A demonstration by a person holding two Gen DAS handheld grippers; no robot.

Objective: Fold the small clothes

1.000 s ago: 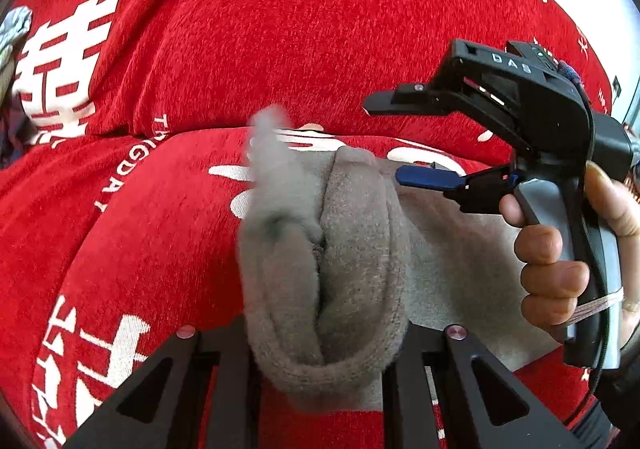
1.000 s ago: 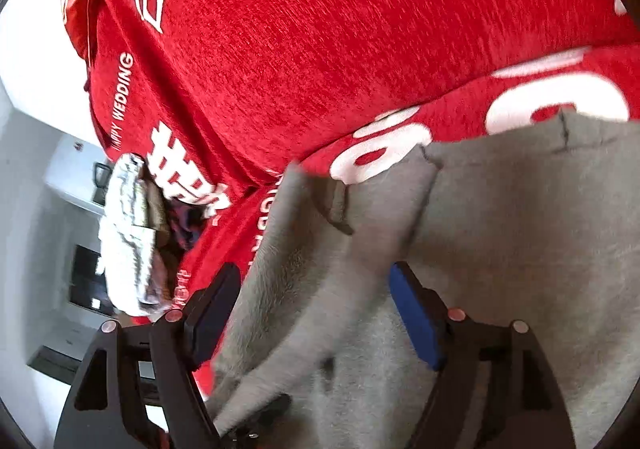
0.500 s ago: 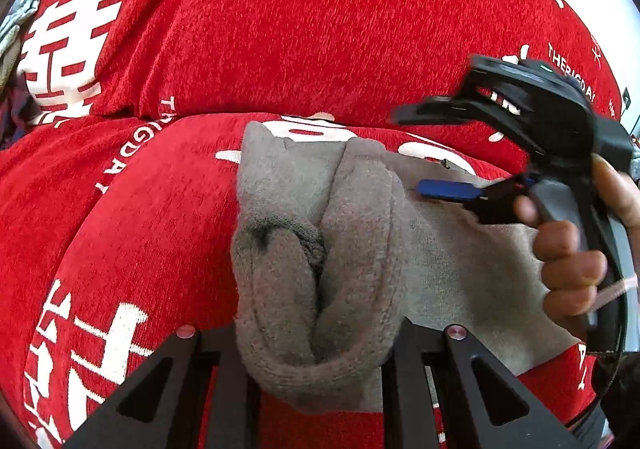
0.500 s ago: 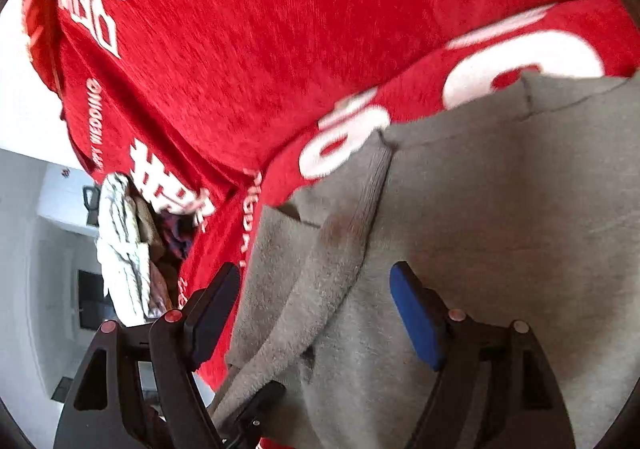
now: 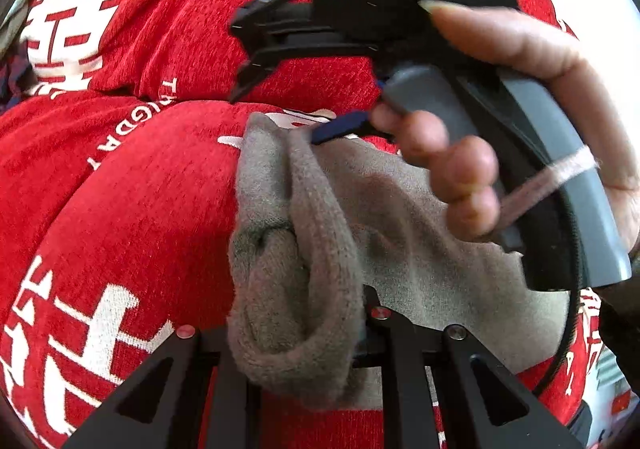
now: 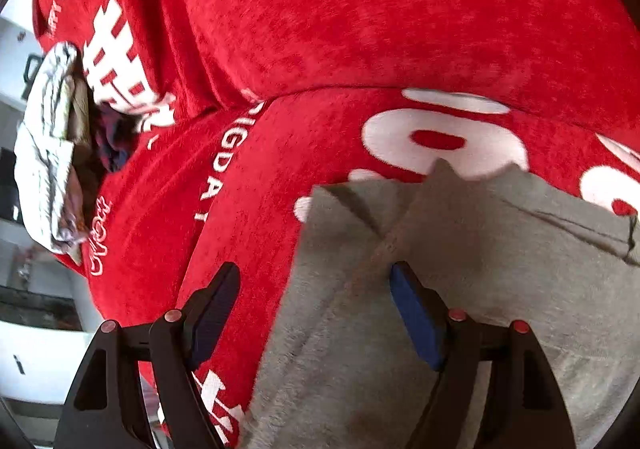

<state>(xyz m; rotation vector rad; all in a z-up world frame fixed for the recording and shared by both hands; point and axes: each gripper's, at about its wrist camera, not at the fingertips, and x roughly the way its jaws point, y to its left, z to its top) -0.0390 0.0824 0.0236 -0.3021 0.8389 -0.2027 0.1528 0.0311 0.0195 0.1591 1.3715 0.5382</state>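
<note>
while the left gripper stays clenched on a thick bunched fold of the grey garment, the cloth rises between its black fingers and fills the low middle of the left wrist view. the rest of the grey garment lies spread flat on the red cover, a plush red cloth with white lettering over two cushions, the seam between them running just behind the garment's far edge. the right gripper hangs released, jaws wide, straddling the garment's left edge: its blue pad is over grey cloth, the other over bare red. a hand holds its grey handle. bare red cover lies open to the left of the garment. a crumpled pale pile of clothes sits at the cover's far left edge.
</note>
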